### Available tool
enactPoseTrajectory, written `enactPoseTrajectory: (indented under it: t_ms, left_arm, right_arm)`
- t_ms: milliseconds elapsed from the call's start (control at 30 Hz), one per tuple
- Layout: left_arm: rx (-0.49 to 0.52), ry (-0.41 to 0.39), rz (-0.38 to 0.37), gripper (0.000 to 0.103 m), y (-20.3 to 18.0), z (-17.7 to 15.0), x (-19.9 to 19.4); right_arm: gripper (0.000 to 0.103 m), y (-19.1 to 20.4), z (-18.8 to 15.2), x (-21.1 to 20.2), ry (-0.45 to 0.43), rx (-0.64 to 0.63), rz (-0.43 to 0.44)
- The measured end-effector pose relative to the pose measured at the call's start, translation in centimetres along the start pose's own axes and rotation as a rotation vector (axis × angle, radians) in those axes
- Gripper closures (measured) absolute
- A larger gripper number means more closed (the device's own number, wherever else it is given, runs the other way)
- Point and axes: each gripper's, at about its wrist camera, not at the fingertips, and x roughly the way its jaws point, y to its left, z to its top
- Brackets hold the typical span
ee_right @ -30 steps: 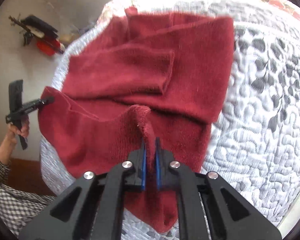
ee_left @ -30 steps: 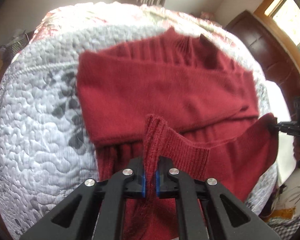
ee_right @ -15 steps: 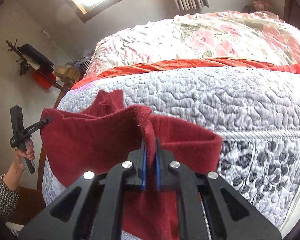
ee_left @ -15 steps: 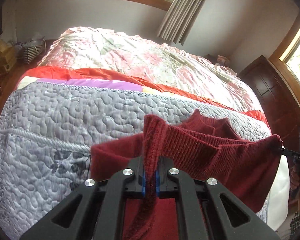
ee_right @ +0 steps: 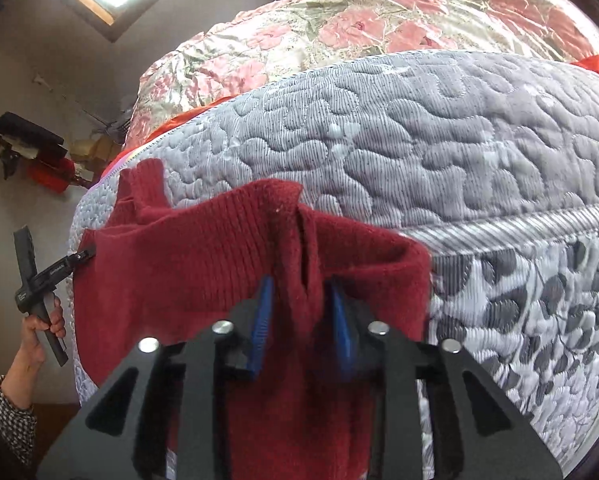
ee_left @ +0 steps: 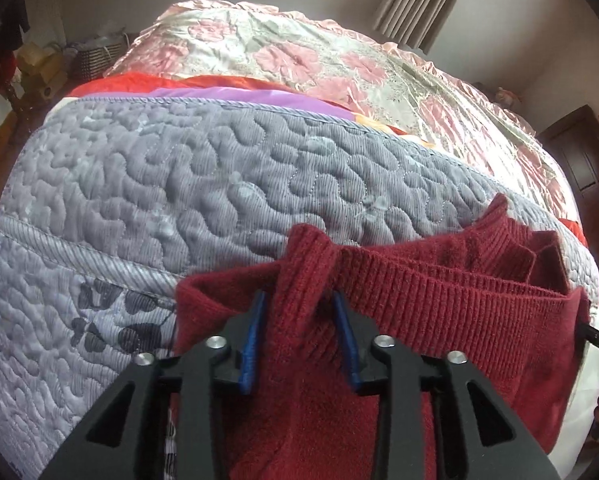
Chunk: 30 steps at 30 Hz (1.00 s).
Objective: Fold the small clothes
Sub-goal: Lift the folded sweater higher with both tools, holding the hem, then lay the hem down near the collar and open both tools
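Grey quilted bedspread point(ee_left: 203, 184) under red sweater point(ee_left: 439, 300), its ribbed hem between both spread-fingered hand-held grippers point(ee_left: 299, 312) point(ee_right: 299, 292).

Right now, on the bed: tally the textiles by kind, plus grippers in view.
Red knitted sweater: 1
Grey quilted cover: 1
Pink floral satin quilt: 1
Grippers: 2 (left gripper, right gripper), both jaws parted around sweater folds
Total: 5
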Motion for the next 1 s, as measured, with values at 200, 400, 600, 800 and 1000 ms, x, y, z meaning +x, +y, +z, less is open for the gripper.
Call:
enactPoseTrajectory:
  t_ms: [200, 400, 600, 800, 1000]
  left_arm:
    - [0.037, -0.005, -0.010, 0.038, 0.2, -4.7, -5.9]
    - [0.066, 0.054, -0.025, 0.034, -0.9, -12.1, -8.3]
    - [0.102, 0.098, -0.036, 0.028, -3.1, -15.6, -7.4]
    - [0.141, 0.131, -0.049, 0.028, -4.1, -16.5, -6.5]
    - [0.202, 0.172, 0.015, 0.028, -4.6, -16.9, -4.2]
  right_arm:
    - [0.052, 0.5, -6.9, -3.7, 0.049, -0.063, 0.016]
    - [0.052, -0.4, -14.2, -2.6, 0.162, -0.049, -0.010]
    - [0.095, 0.3, -16.1, -2.8, 0.186, -0.044, 0.059]
    - [0.097, -0.9, -16.7, -6.8, 0.155, -0.037, 0.161]
    - [0.103, -4.2, -18.8, -2.4, 0.286, 0.014, 0.012]
